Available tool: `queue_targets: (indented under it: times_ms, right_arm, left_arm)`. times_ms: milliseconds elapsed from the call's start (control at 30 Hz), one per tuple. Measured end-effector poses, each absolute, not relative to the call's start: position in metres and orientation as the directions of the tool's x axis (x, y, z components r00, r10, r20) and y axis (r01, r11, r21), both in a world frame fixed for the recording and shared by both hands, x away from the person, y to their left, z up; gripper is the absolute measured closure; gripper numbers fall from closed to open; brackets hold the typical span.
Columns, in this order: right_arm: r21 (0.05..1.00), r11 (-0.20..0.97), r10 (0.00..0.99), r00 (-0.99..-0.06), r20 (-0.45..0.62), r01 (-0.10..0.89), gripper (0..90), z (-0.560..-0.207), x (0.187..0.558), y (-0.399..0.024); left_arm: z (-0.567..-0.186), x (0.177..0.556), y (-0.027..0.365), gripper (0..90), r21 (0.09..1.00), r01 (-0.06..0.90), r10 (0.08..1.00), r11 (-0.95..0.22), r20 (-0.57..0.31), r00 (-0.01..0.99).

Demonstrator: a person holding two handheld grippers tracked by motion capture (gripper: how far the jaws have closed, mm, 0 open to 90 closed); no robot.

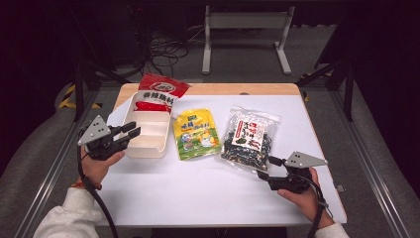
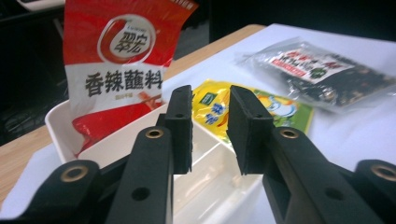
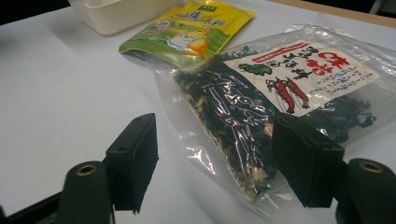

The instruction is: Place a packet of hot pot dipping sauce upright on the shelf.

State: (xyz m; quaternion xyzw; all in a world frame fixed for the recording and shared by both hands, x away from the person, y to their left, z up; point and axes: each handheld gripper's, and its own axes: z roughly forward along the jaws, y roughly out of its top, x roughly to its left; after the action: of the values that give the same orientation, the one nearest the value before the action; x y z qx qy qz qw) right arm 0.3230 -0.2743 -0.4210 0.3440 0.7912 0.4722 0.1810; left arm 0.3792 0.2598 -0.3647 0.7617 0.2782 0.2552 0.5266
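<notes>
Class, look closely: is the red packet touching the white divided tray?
Touching. In the left gripper view the red packet stands inside the white tray, its lower end resting within the tray's far compartment.

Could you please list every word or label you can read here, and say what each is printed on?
"翠宏": in the round logo on the red packet standing in the white tray.
"香辣蘸料": large black characters on that packet's white band.
Yellow pouch: blue characters, too blurred to read.
Clear seaweed bag: red and black label print, too blurred to read.
</notes>
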Motion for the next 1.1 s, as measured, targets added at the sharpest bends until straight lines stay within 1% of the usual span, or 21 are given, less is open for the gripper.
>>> queue_targets:
  times_ms: [67, 167, 333, 367, 467, 567, 633, 700, 733, 767, 867, 900, 1033, 1100]
  right_arm:
    - [0.870, 0.326, 0.716, -0.697, 0.028, 0.370, 31.9, -0.421, 0.323, -0.275]
    - [0.870, 0.327, 0.722, -0.692, 0.022, 0.369, 32.7, -0.420, 0.324, -0.277]
    - [0.864, 0.322, 0.752, -0.659, 0.014, 0.387, 34.9, -0.422, 0.328, -0.284]
    - [0.863, 0.323, 0.755, -0.655, 0.013, 0.389, 35.2, -0.423, 0.328, -0.286]
    - [0.862, 0.319, 0.762, -0.648, 0.015, 0.394, 37.9, -0.423, 0.328, -0.289]
    - [0.863, 0.315, 0.764, -0.645, 0.016, 0.395, 39.2, -0.422, 0.328, -0.290]
    - [0.864, 0.312, 0.764, -0.645, 0.018, 0.394, 40.1, -0.421, 0.329, -0.292]
    - [0.866, 0.310, 0.764, -0.644, 0.019, 0.393, 40.1, -0.421, 0.329, -0.292]
    - [0.866, 0.312, 0.764, -0.644, 0.016, 0.392, 40.4, -0.421, 0.330, -0.292]
    - [0.867, 0.314, 0.763, -0.646, 0.013, 0.388, 42.2, -0.421, 0.330, -0.292]
    - [0.864, 0.327, 0.761, -0.649, -0.001, 0.382, 43.5, -0.421, 0.331, -0.292]
    - [0.863, 0.327, 0.760, -0.650, 0.003, 0.386, 45.8, -0.421, 0.332, -0.292]
    - [0.858, 0.323, 0.765, -0.644, 0.013, 0.400, 48.8, -0.423, 0.334, -0.293]
    - [0.854, 0.318, 0.767, -0.641, 0.025, 0.413, 49.9, -0.425, 0.334, -0.295]
  left_arm:
    - [-0.365, 0.368, 0.257, 67.9, 0.948, 0.141, 0.692, -0.285, 0.101, 0.715]
    - [-0.368, 0.356, 0.252, 64.2, 0.946, 0.147, 0.691, -0.289, 0.100, 0.716]
    - [-0.373, 0.333, 0.239, 59.2, 0.946, 0.133, 0.655, -0.297, 0.101, 0.749]
    - [-0.375, 0.328, 0.235, 57.1, 0.943, 0.128, 0.643, -0.307, 0.107, 0.758]
    - [-0.384, 0.317, 0.224, 56.3, 0.939, 0.137, 0.614, -0.316, 0.092, 0.784]
    - [-0.394, 0.309, 0.214, 55.1, 0.924, 0.149, 0.594, -0.351, 0.097, 0.799]
    - [-0.400, 0.304, 0.208, 52.5, 0.906, 0.149, 0.582, -0.397, 0.123, 0.804]
    - [-0.410, 0.300, 0.203, 49.9, 0.895, 0.181, 0.576, -0.407, 0.098, 0.811]
    - [-0.415, 0.297, 0.200, 47.9, 0.887, 0.192, 0.580, -0.421, 0.100, 0.808]
    - [-0.419, 0.295, 0.198, 46.3, 0.882, 0.199, 0.578, -0.428, 0.098, 0.810]
    - [-0.427, 0.294, 0.195, 45.1, 0.872, 0.215, 0.561, -0.440, 0.080, 0.824]
    - [-0.431, 0.294, 0.192, 42.5, 0.861, 0.224, 0.553, -0.456, 0.077, 0.830]
    - [-0.435, 0.298, 0.187, 41.3, 0.851, 0.221, 0.535, -0.476, 0.081, 0.841]
    - [-0.440, 0.302, 0.184, 40.8, 0.843, 0.232, 0.523, -0.485, 0.067, 0.850]
